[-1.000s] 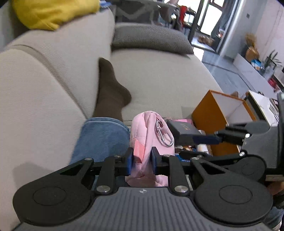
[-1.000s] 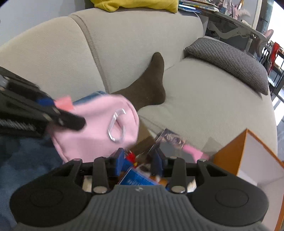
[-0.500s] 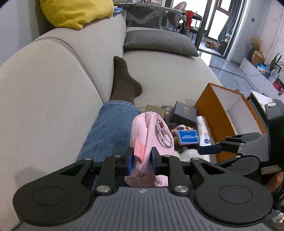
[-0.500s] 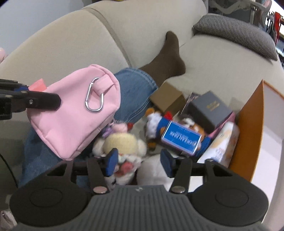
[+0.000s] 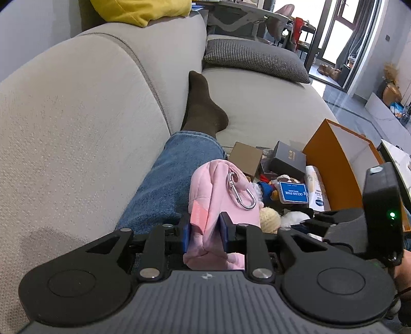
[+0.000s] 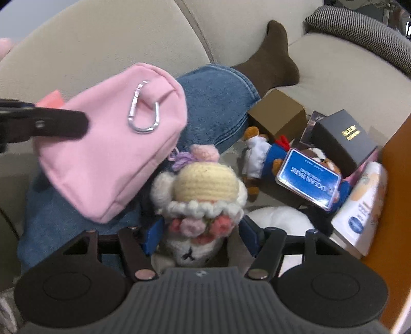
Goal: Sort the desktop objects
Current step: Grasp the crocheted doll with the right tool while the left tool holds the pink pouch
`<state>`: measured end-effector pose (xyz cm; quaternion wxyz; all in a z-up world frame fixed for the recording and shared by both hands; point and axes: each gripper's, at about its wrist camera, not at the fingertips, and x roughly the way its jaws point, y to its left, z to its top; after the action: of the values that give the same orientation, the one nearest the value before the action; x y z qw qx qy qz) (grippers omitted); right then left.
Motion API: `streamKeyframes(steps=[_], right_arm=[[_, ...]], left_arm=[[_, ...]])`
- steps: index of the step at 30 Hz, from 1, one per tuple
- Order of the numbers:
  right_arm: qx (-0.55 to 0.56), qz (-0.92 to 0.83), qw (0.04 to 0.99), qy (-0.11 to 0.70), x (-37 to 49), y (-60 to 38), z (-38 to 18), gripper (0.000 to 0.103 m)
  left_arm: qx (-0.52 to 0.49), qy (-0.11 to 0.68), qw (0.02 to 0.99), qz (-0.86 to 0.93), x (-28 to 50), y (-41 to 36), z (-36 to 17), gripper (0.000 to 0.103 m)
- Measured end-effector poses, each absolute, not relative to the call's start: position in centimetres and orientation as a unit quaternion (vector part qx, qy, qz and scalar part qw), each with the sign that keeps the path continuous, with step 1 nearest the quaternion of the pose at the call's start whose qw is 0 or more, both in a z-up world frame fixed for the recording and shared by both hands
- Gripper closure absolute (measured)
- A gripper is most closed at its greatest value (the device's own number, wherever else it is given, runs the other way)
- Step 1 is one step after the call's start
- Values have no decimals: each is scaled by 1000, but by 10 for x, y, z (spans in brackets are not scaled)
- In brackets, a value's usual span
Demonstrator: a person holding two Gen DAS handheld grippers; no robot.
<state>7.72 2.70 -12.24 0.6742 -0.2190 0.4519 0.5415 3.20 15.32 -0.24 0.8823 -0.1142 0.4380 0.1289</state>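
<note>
1. Left wrist view: left gripper point(image 5: 204, 232) pads pinch the pink pouch point(image 5: 221, 190), jaws easing open. Beige sofa point(image 5: 77, 128), houndstooth cushion point(image 5: 254, 59), yellow pillow point(image 5: 143, 10), glass doors and grey floor far right. Orange box point(image 5: 331, 164) stands open on the seat.
2. Right wrist view: right gripper point(image 6: 201, 237) jaws opening, crochet doll point(image 6: 203, 203) between them, pads not pressing. Pouch hangs above the person's jeans leg point(image 6: 215, 102); dark gift box point(image 6: 344, 138), lotion tube point(image 6: 364, 203), blue tag point(image 6: 308, 177) beside the doll.
</note>
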Motion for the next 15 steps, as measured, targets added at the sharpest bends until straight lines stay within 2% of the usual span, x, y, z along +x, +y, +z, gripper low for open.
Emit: streamKeyframes(steps=[5,6,8,10,15], right_arm=[[-209,551,671,449,79,35,-136,32],[-205,552,672,448,80,36,-138,34],[-204,552,675,445,81,35,-138,44],[-205,549,679,443,82,32,-133,50],[-174,547,685,448,91,18,-114,54]], left_arm=[[-121,440,880,132,34,156,-8,71],[-121,441,880,132,34,155,-9,70],[-121,441,879,133,34,155,-10,70],[-127,436,881,130,32,155,-8,76],[-133,398,897,141,20,152,8,80]])
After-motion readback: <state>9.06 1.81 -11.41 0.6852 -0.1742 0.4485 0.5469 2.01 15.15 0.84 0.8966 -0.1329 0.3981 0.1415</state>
